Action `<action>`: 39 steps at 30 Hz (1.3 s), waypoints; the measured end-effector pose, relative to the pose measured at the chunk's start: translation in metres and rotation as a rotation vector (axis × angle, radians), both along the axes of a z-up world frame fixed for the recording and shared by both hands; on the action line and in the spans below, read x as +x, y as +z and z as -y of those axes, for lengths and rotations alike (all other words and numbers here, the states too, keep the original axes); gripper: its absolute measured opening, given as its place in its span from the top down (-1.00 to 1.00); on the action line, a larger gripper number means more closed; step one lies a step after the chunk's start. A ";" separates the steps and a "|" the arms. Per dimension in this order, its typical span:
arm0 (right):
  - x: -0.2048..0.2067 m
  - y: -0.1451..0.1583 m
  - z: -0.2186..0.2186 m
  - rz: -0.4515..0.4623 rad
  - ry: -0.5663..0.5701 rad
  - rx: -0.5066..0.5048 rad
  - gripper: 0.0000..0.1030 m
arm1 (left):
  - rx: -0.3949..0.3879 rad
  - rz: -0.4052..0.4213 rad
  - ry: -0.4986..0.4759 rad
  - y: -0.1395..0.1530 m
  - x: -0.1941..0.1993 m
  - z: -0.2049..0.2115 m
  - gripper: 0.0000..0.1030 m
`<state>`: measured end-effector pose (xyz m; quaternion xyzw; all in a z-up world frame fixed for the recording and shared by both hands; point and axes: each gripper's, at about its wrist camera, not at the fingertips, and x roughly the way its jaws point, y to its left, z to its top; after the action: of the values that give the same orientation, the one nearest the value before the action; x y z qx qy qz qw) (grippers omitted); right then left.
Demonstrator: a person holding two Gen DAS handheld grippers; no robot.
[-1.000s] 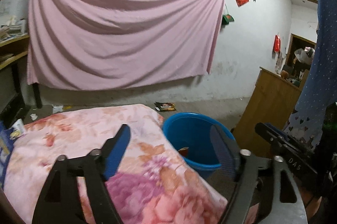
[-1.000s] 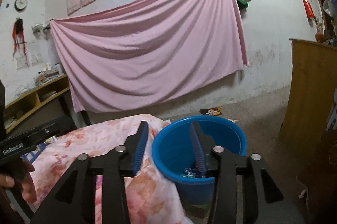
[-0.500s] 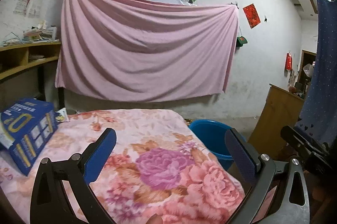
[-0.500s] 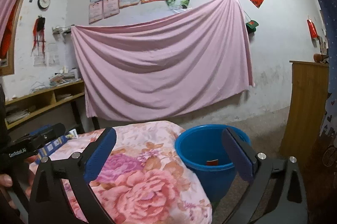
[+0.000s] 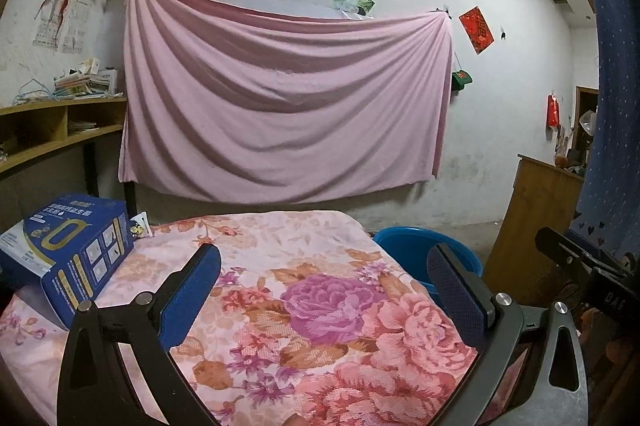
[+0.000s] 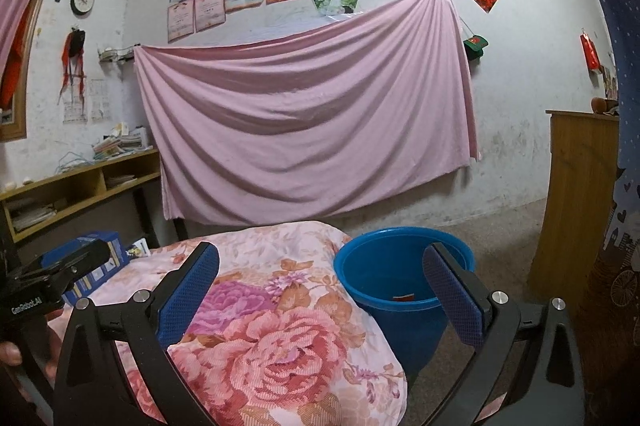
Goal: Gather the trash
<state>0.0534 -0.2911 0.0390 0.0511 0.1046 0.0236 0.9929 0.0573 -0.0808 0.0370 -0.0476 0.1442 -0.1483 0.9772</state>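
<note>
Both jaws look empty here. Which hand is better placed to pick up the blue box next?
Probably left. The blue box lies just beside the left gripper, whose jaws are open and empty; the right gripper sits nearer the bucket.

Floral cloth (image 5: pixel 320 306) lies clear ahead; blue box (image 5: pixel 76 258) blocks its left edge.

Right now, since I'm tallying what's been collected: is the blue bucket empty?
Not empty. The blue bucket stands upright beside the floral-covered table, and a small red scrap lies inside. Anything else inside, cannot tell.
</note>
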 end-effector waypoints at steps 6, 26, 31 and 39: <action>0.000 -0.001 0.001 -0.005 0.003 0.004 -1.00 | 0.006 -0.003 0.002 -0.004 0.000 0.000 -0.96; -0.002 -0.003 0.001 -0.012 0.006 0.008 -1.00 | 0.011 -0.013 -0.001 -0.011 0.000 0.002 -0.96; -0.001 -0.004 0.003 -0.021 0.006 0.010 -1.00 | 0.018 -0.030 0.028 -0.016 0.002 0.001 -0.96; 0.002 -0.005 0.008 -0.035 0.006 0.018 -1.00 | 0.023 -0.046 0.044 -0.023 0.008 -0.002 -0.96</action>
<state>0.0552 -0.2995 0.0337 0.0603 0.1218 0.0268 0.9904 0.0649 -0.0792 0.0140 -0.0430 0.1675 -0.1239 0.9771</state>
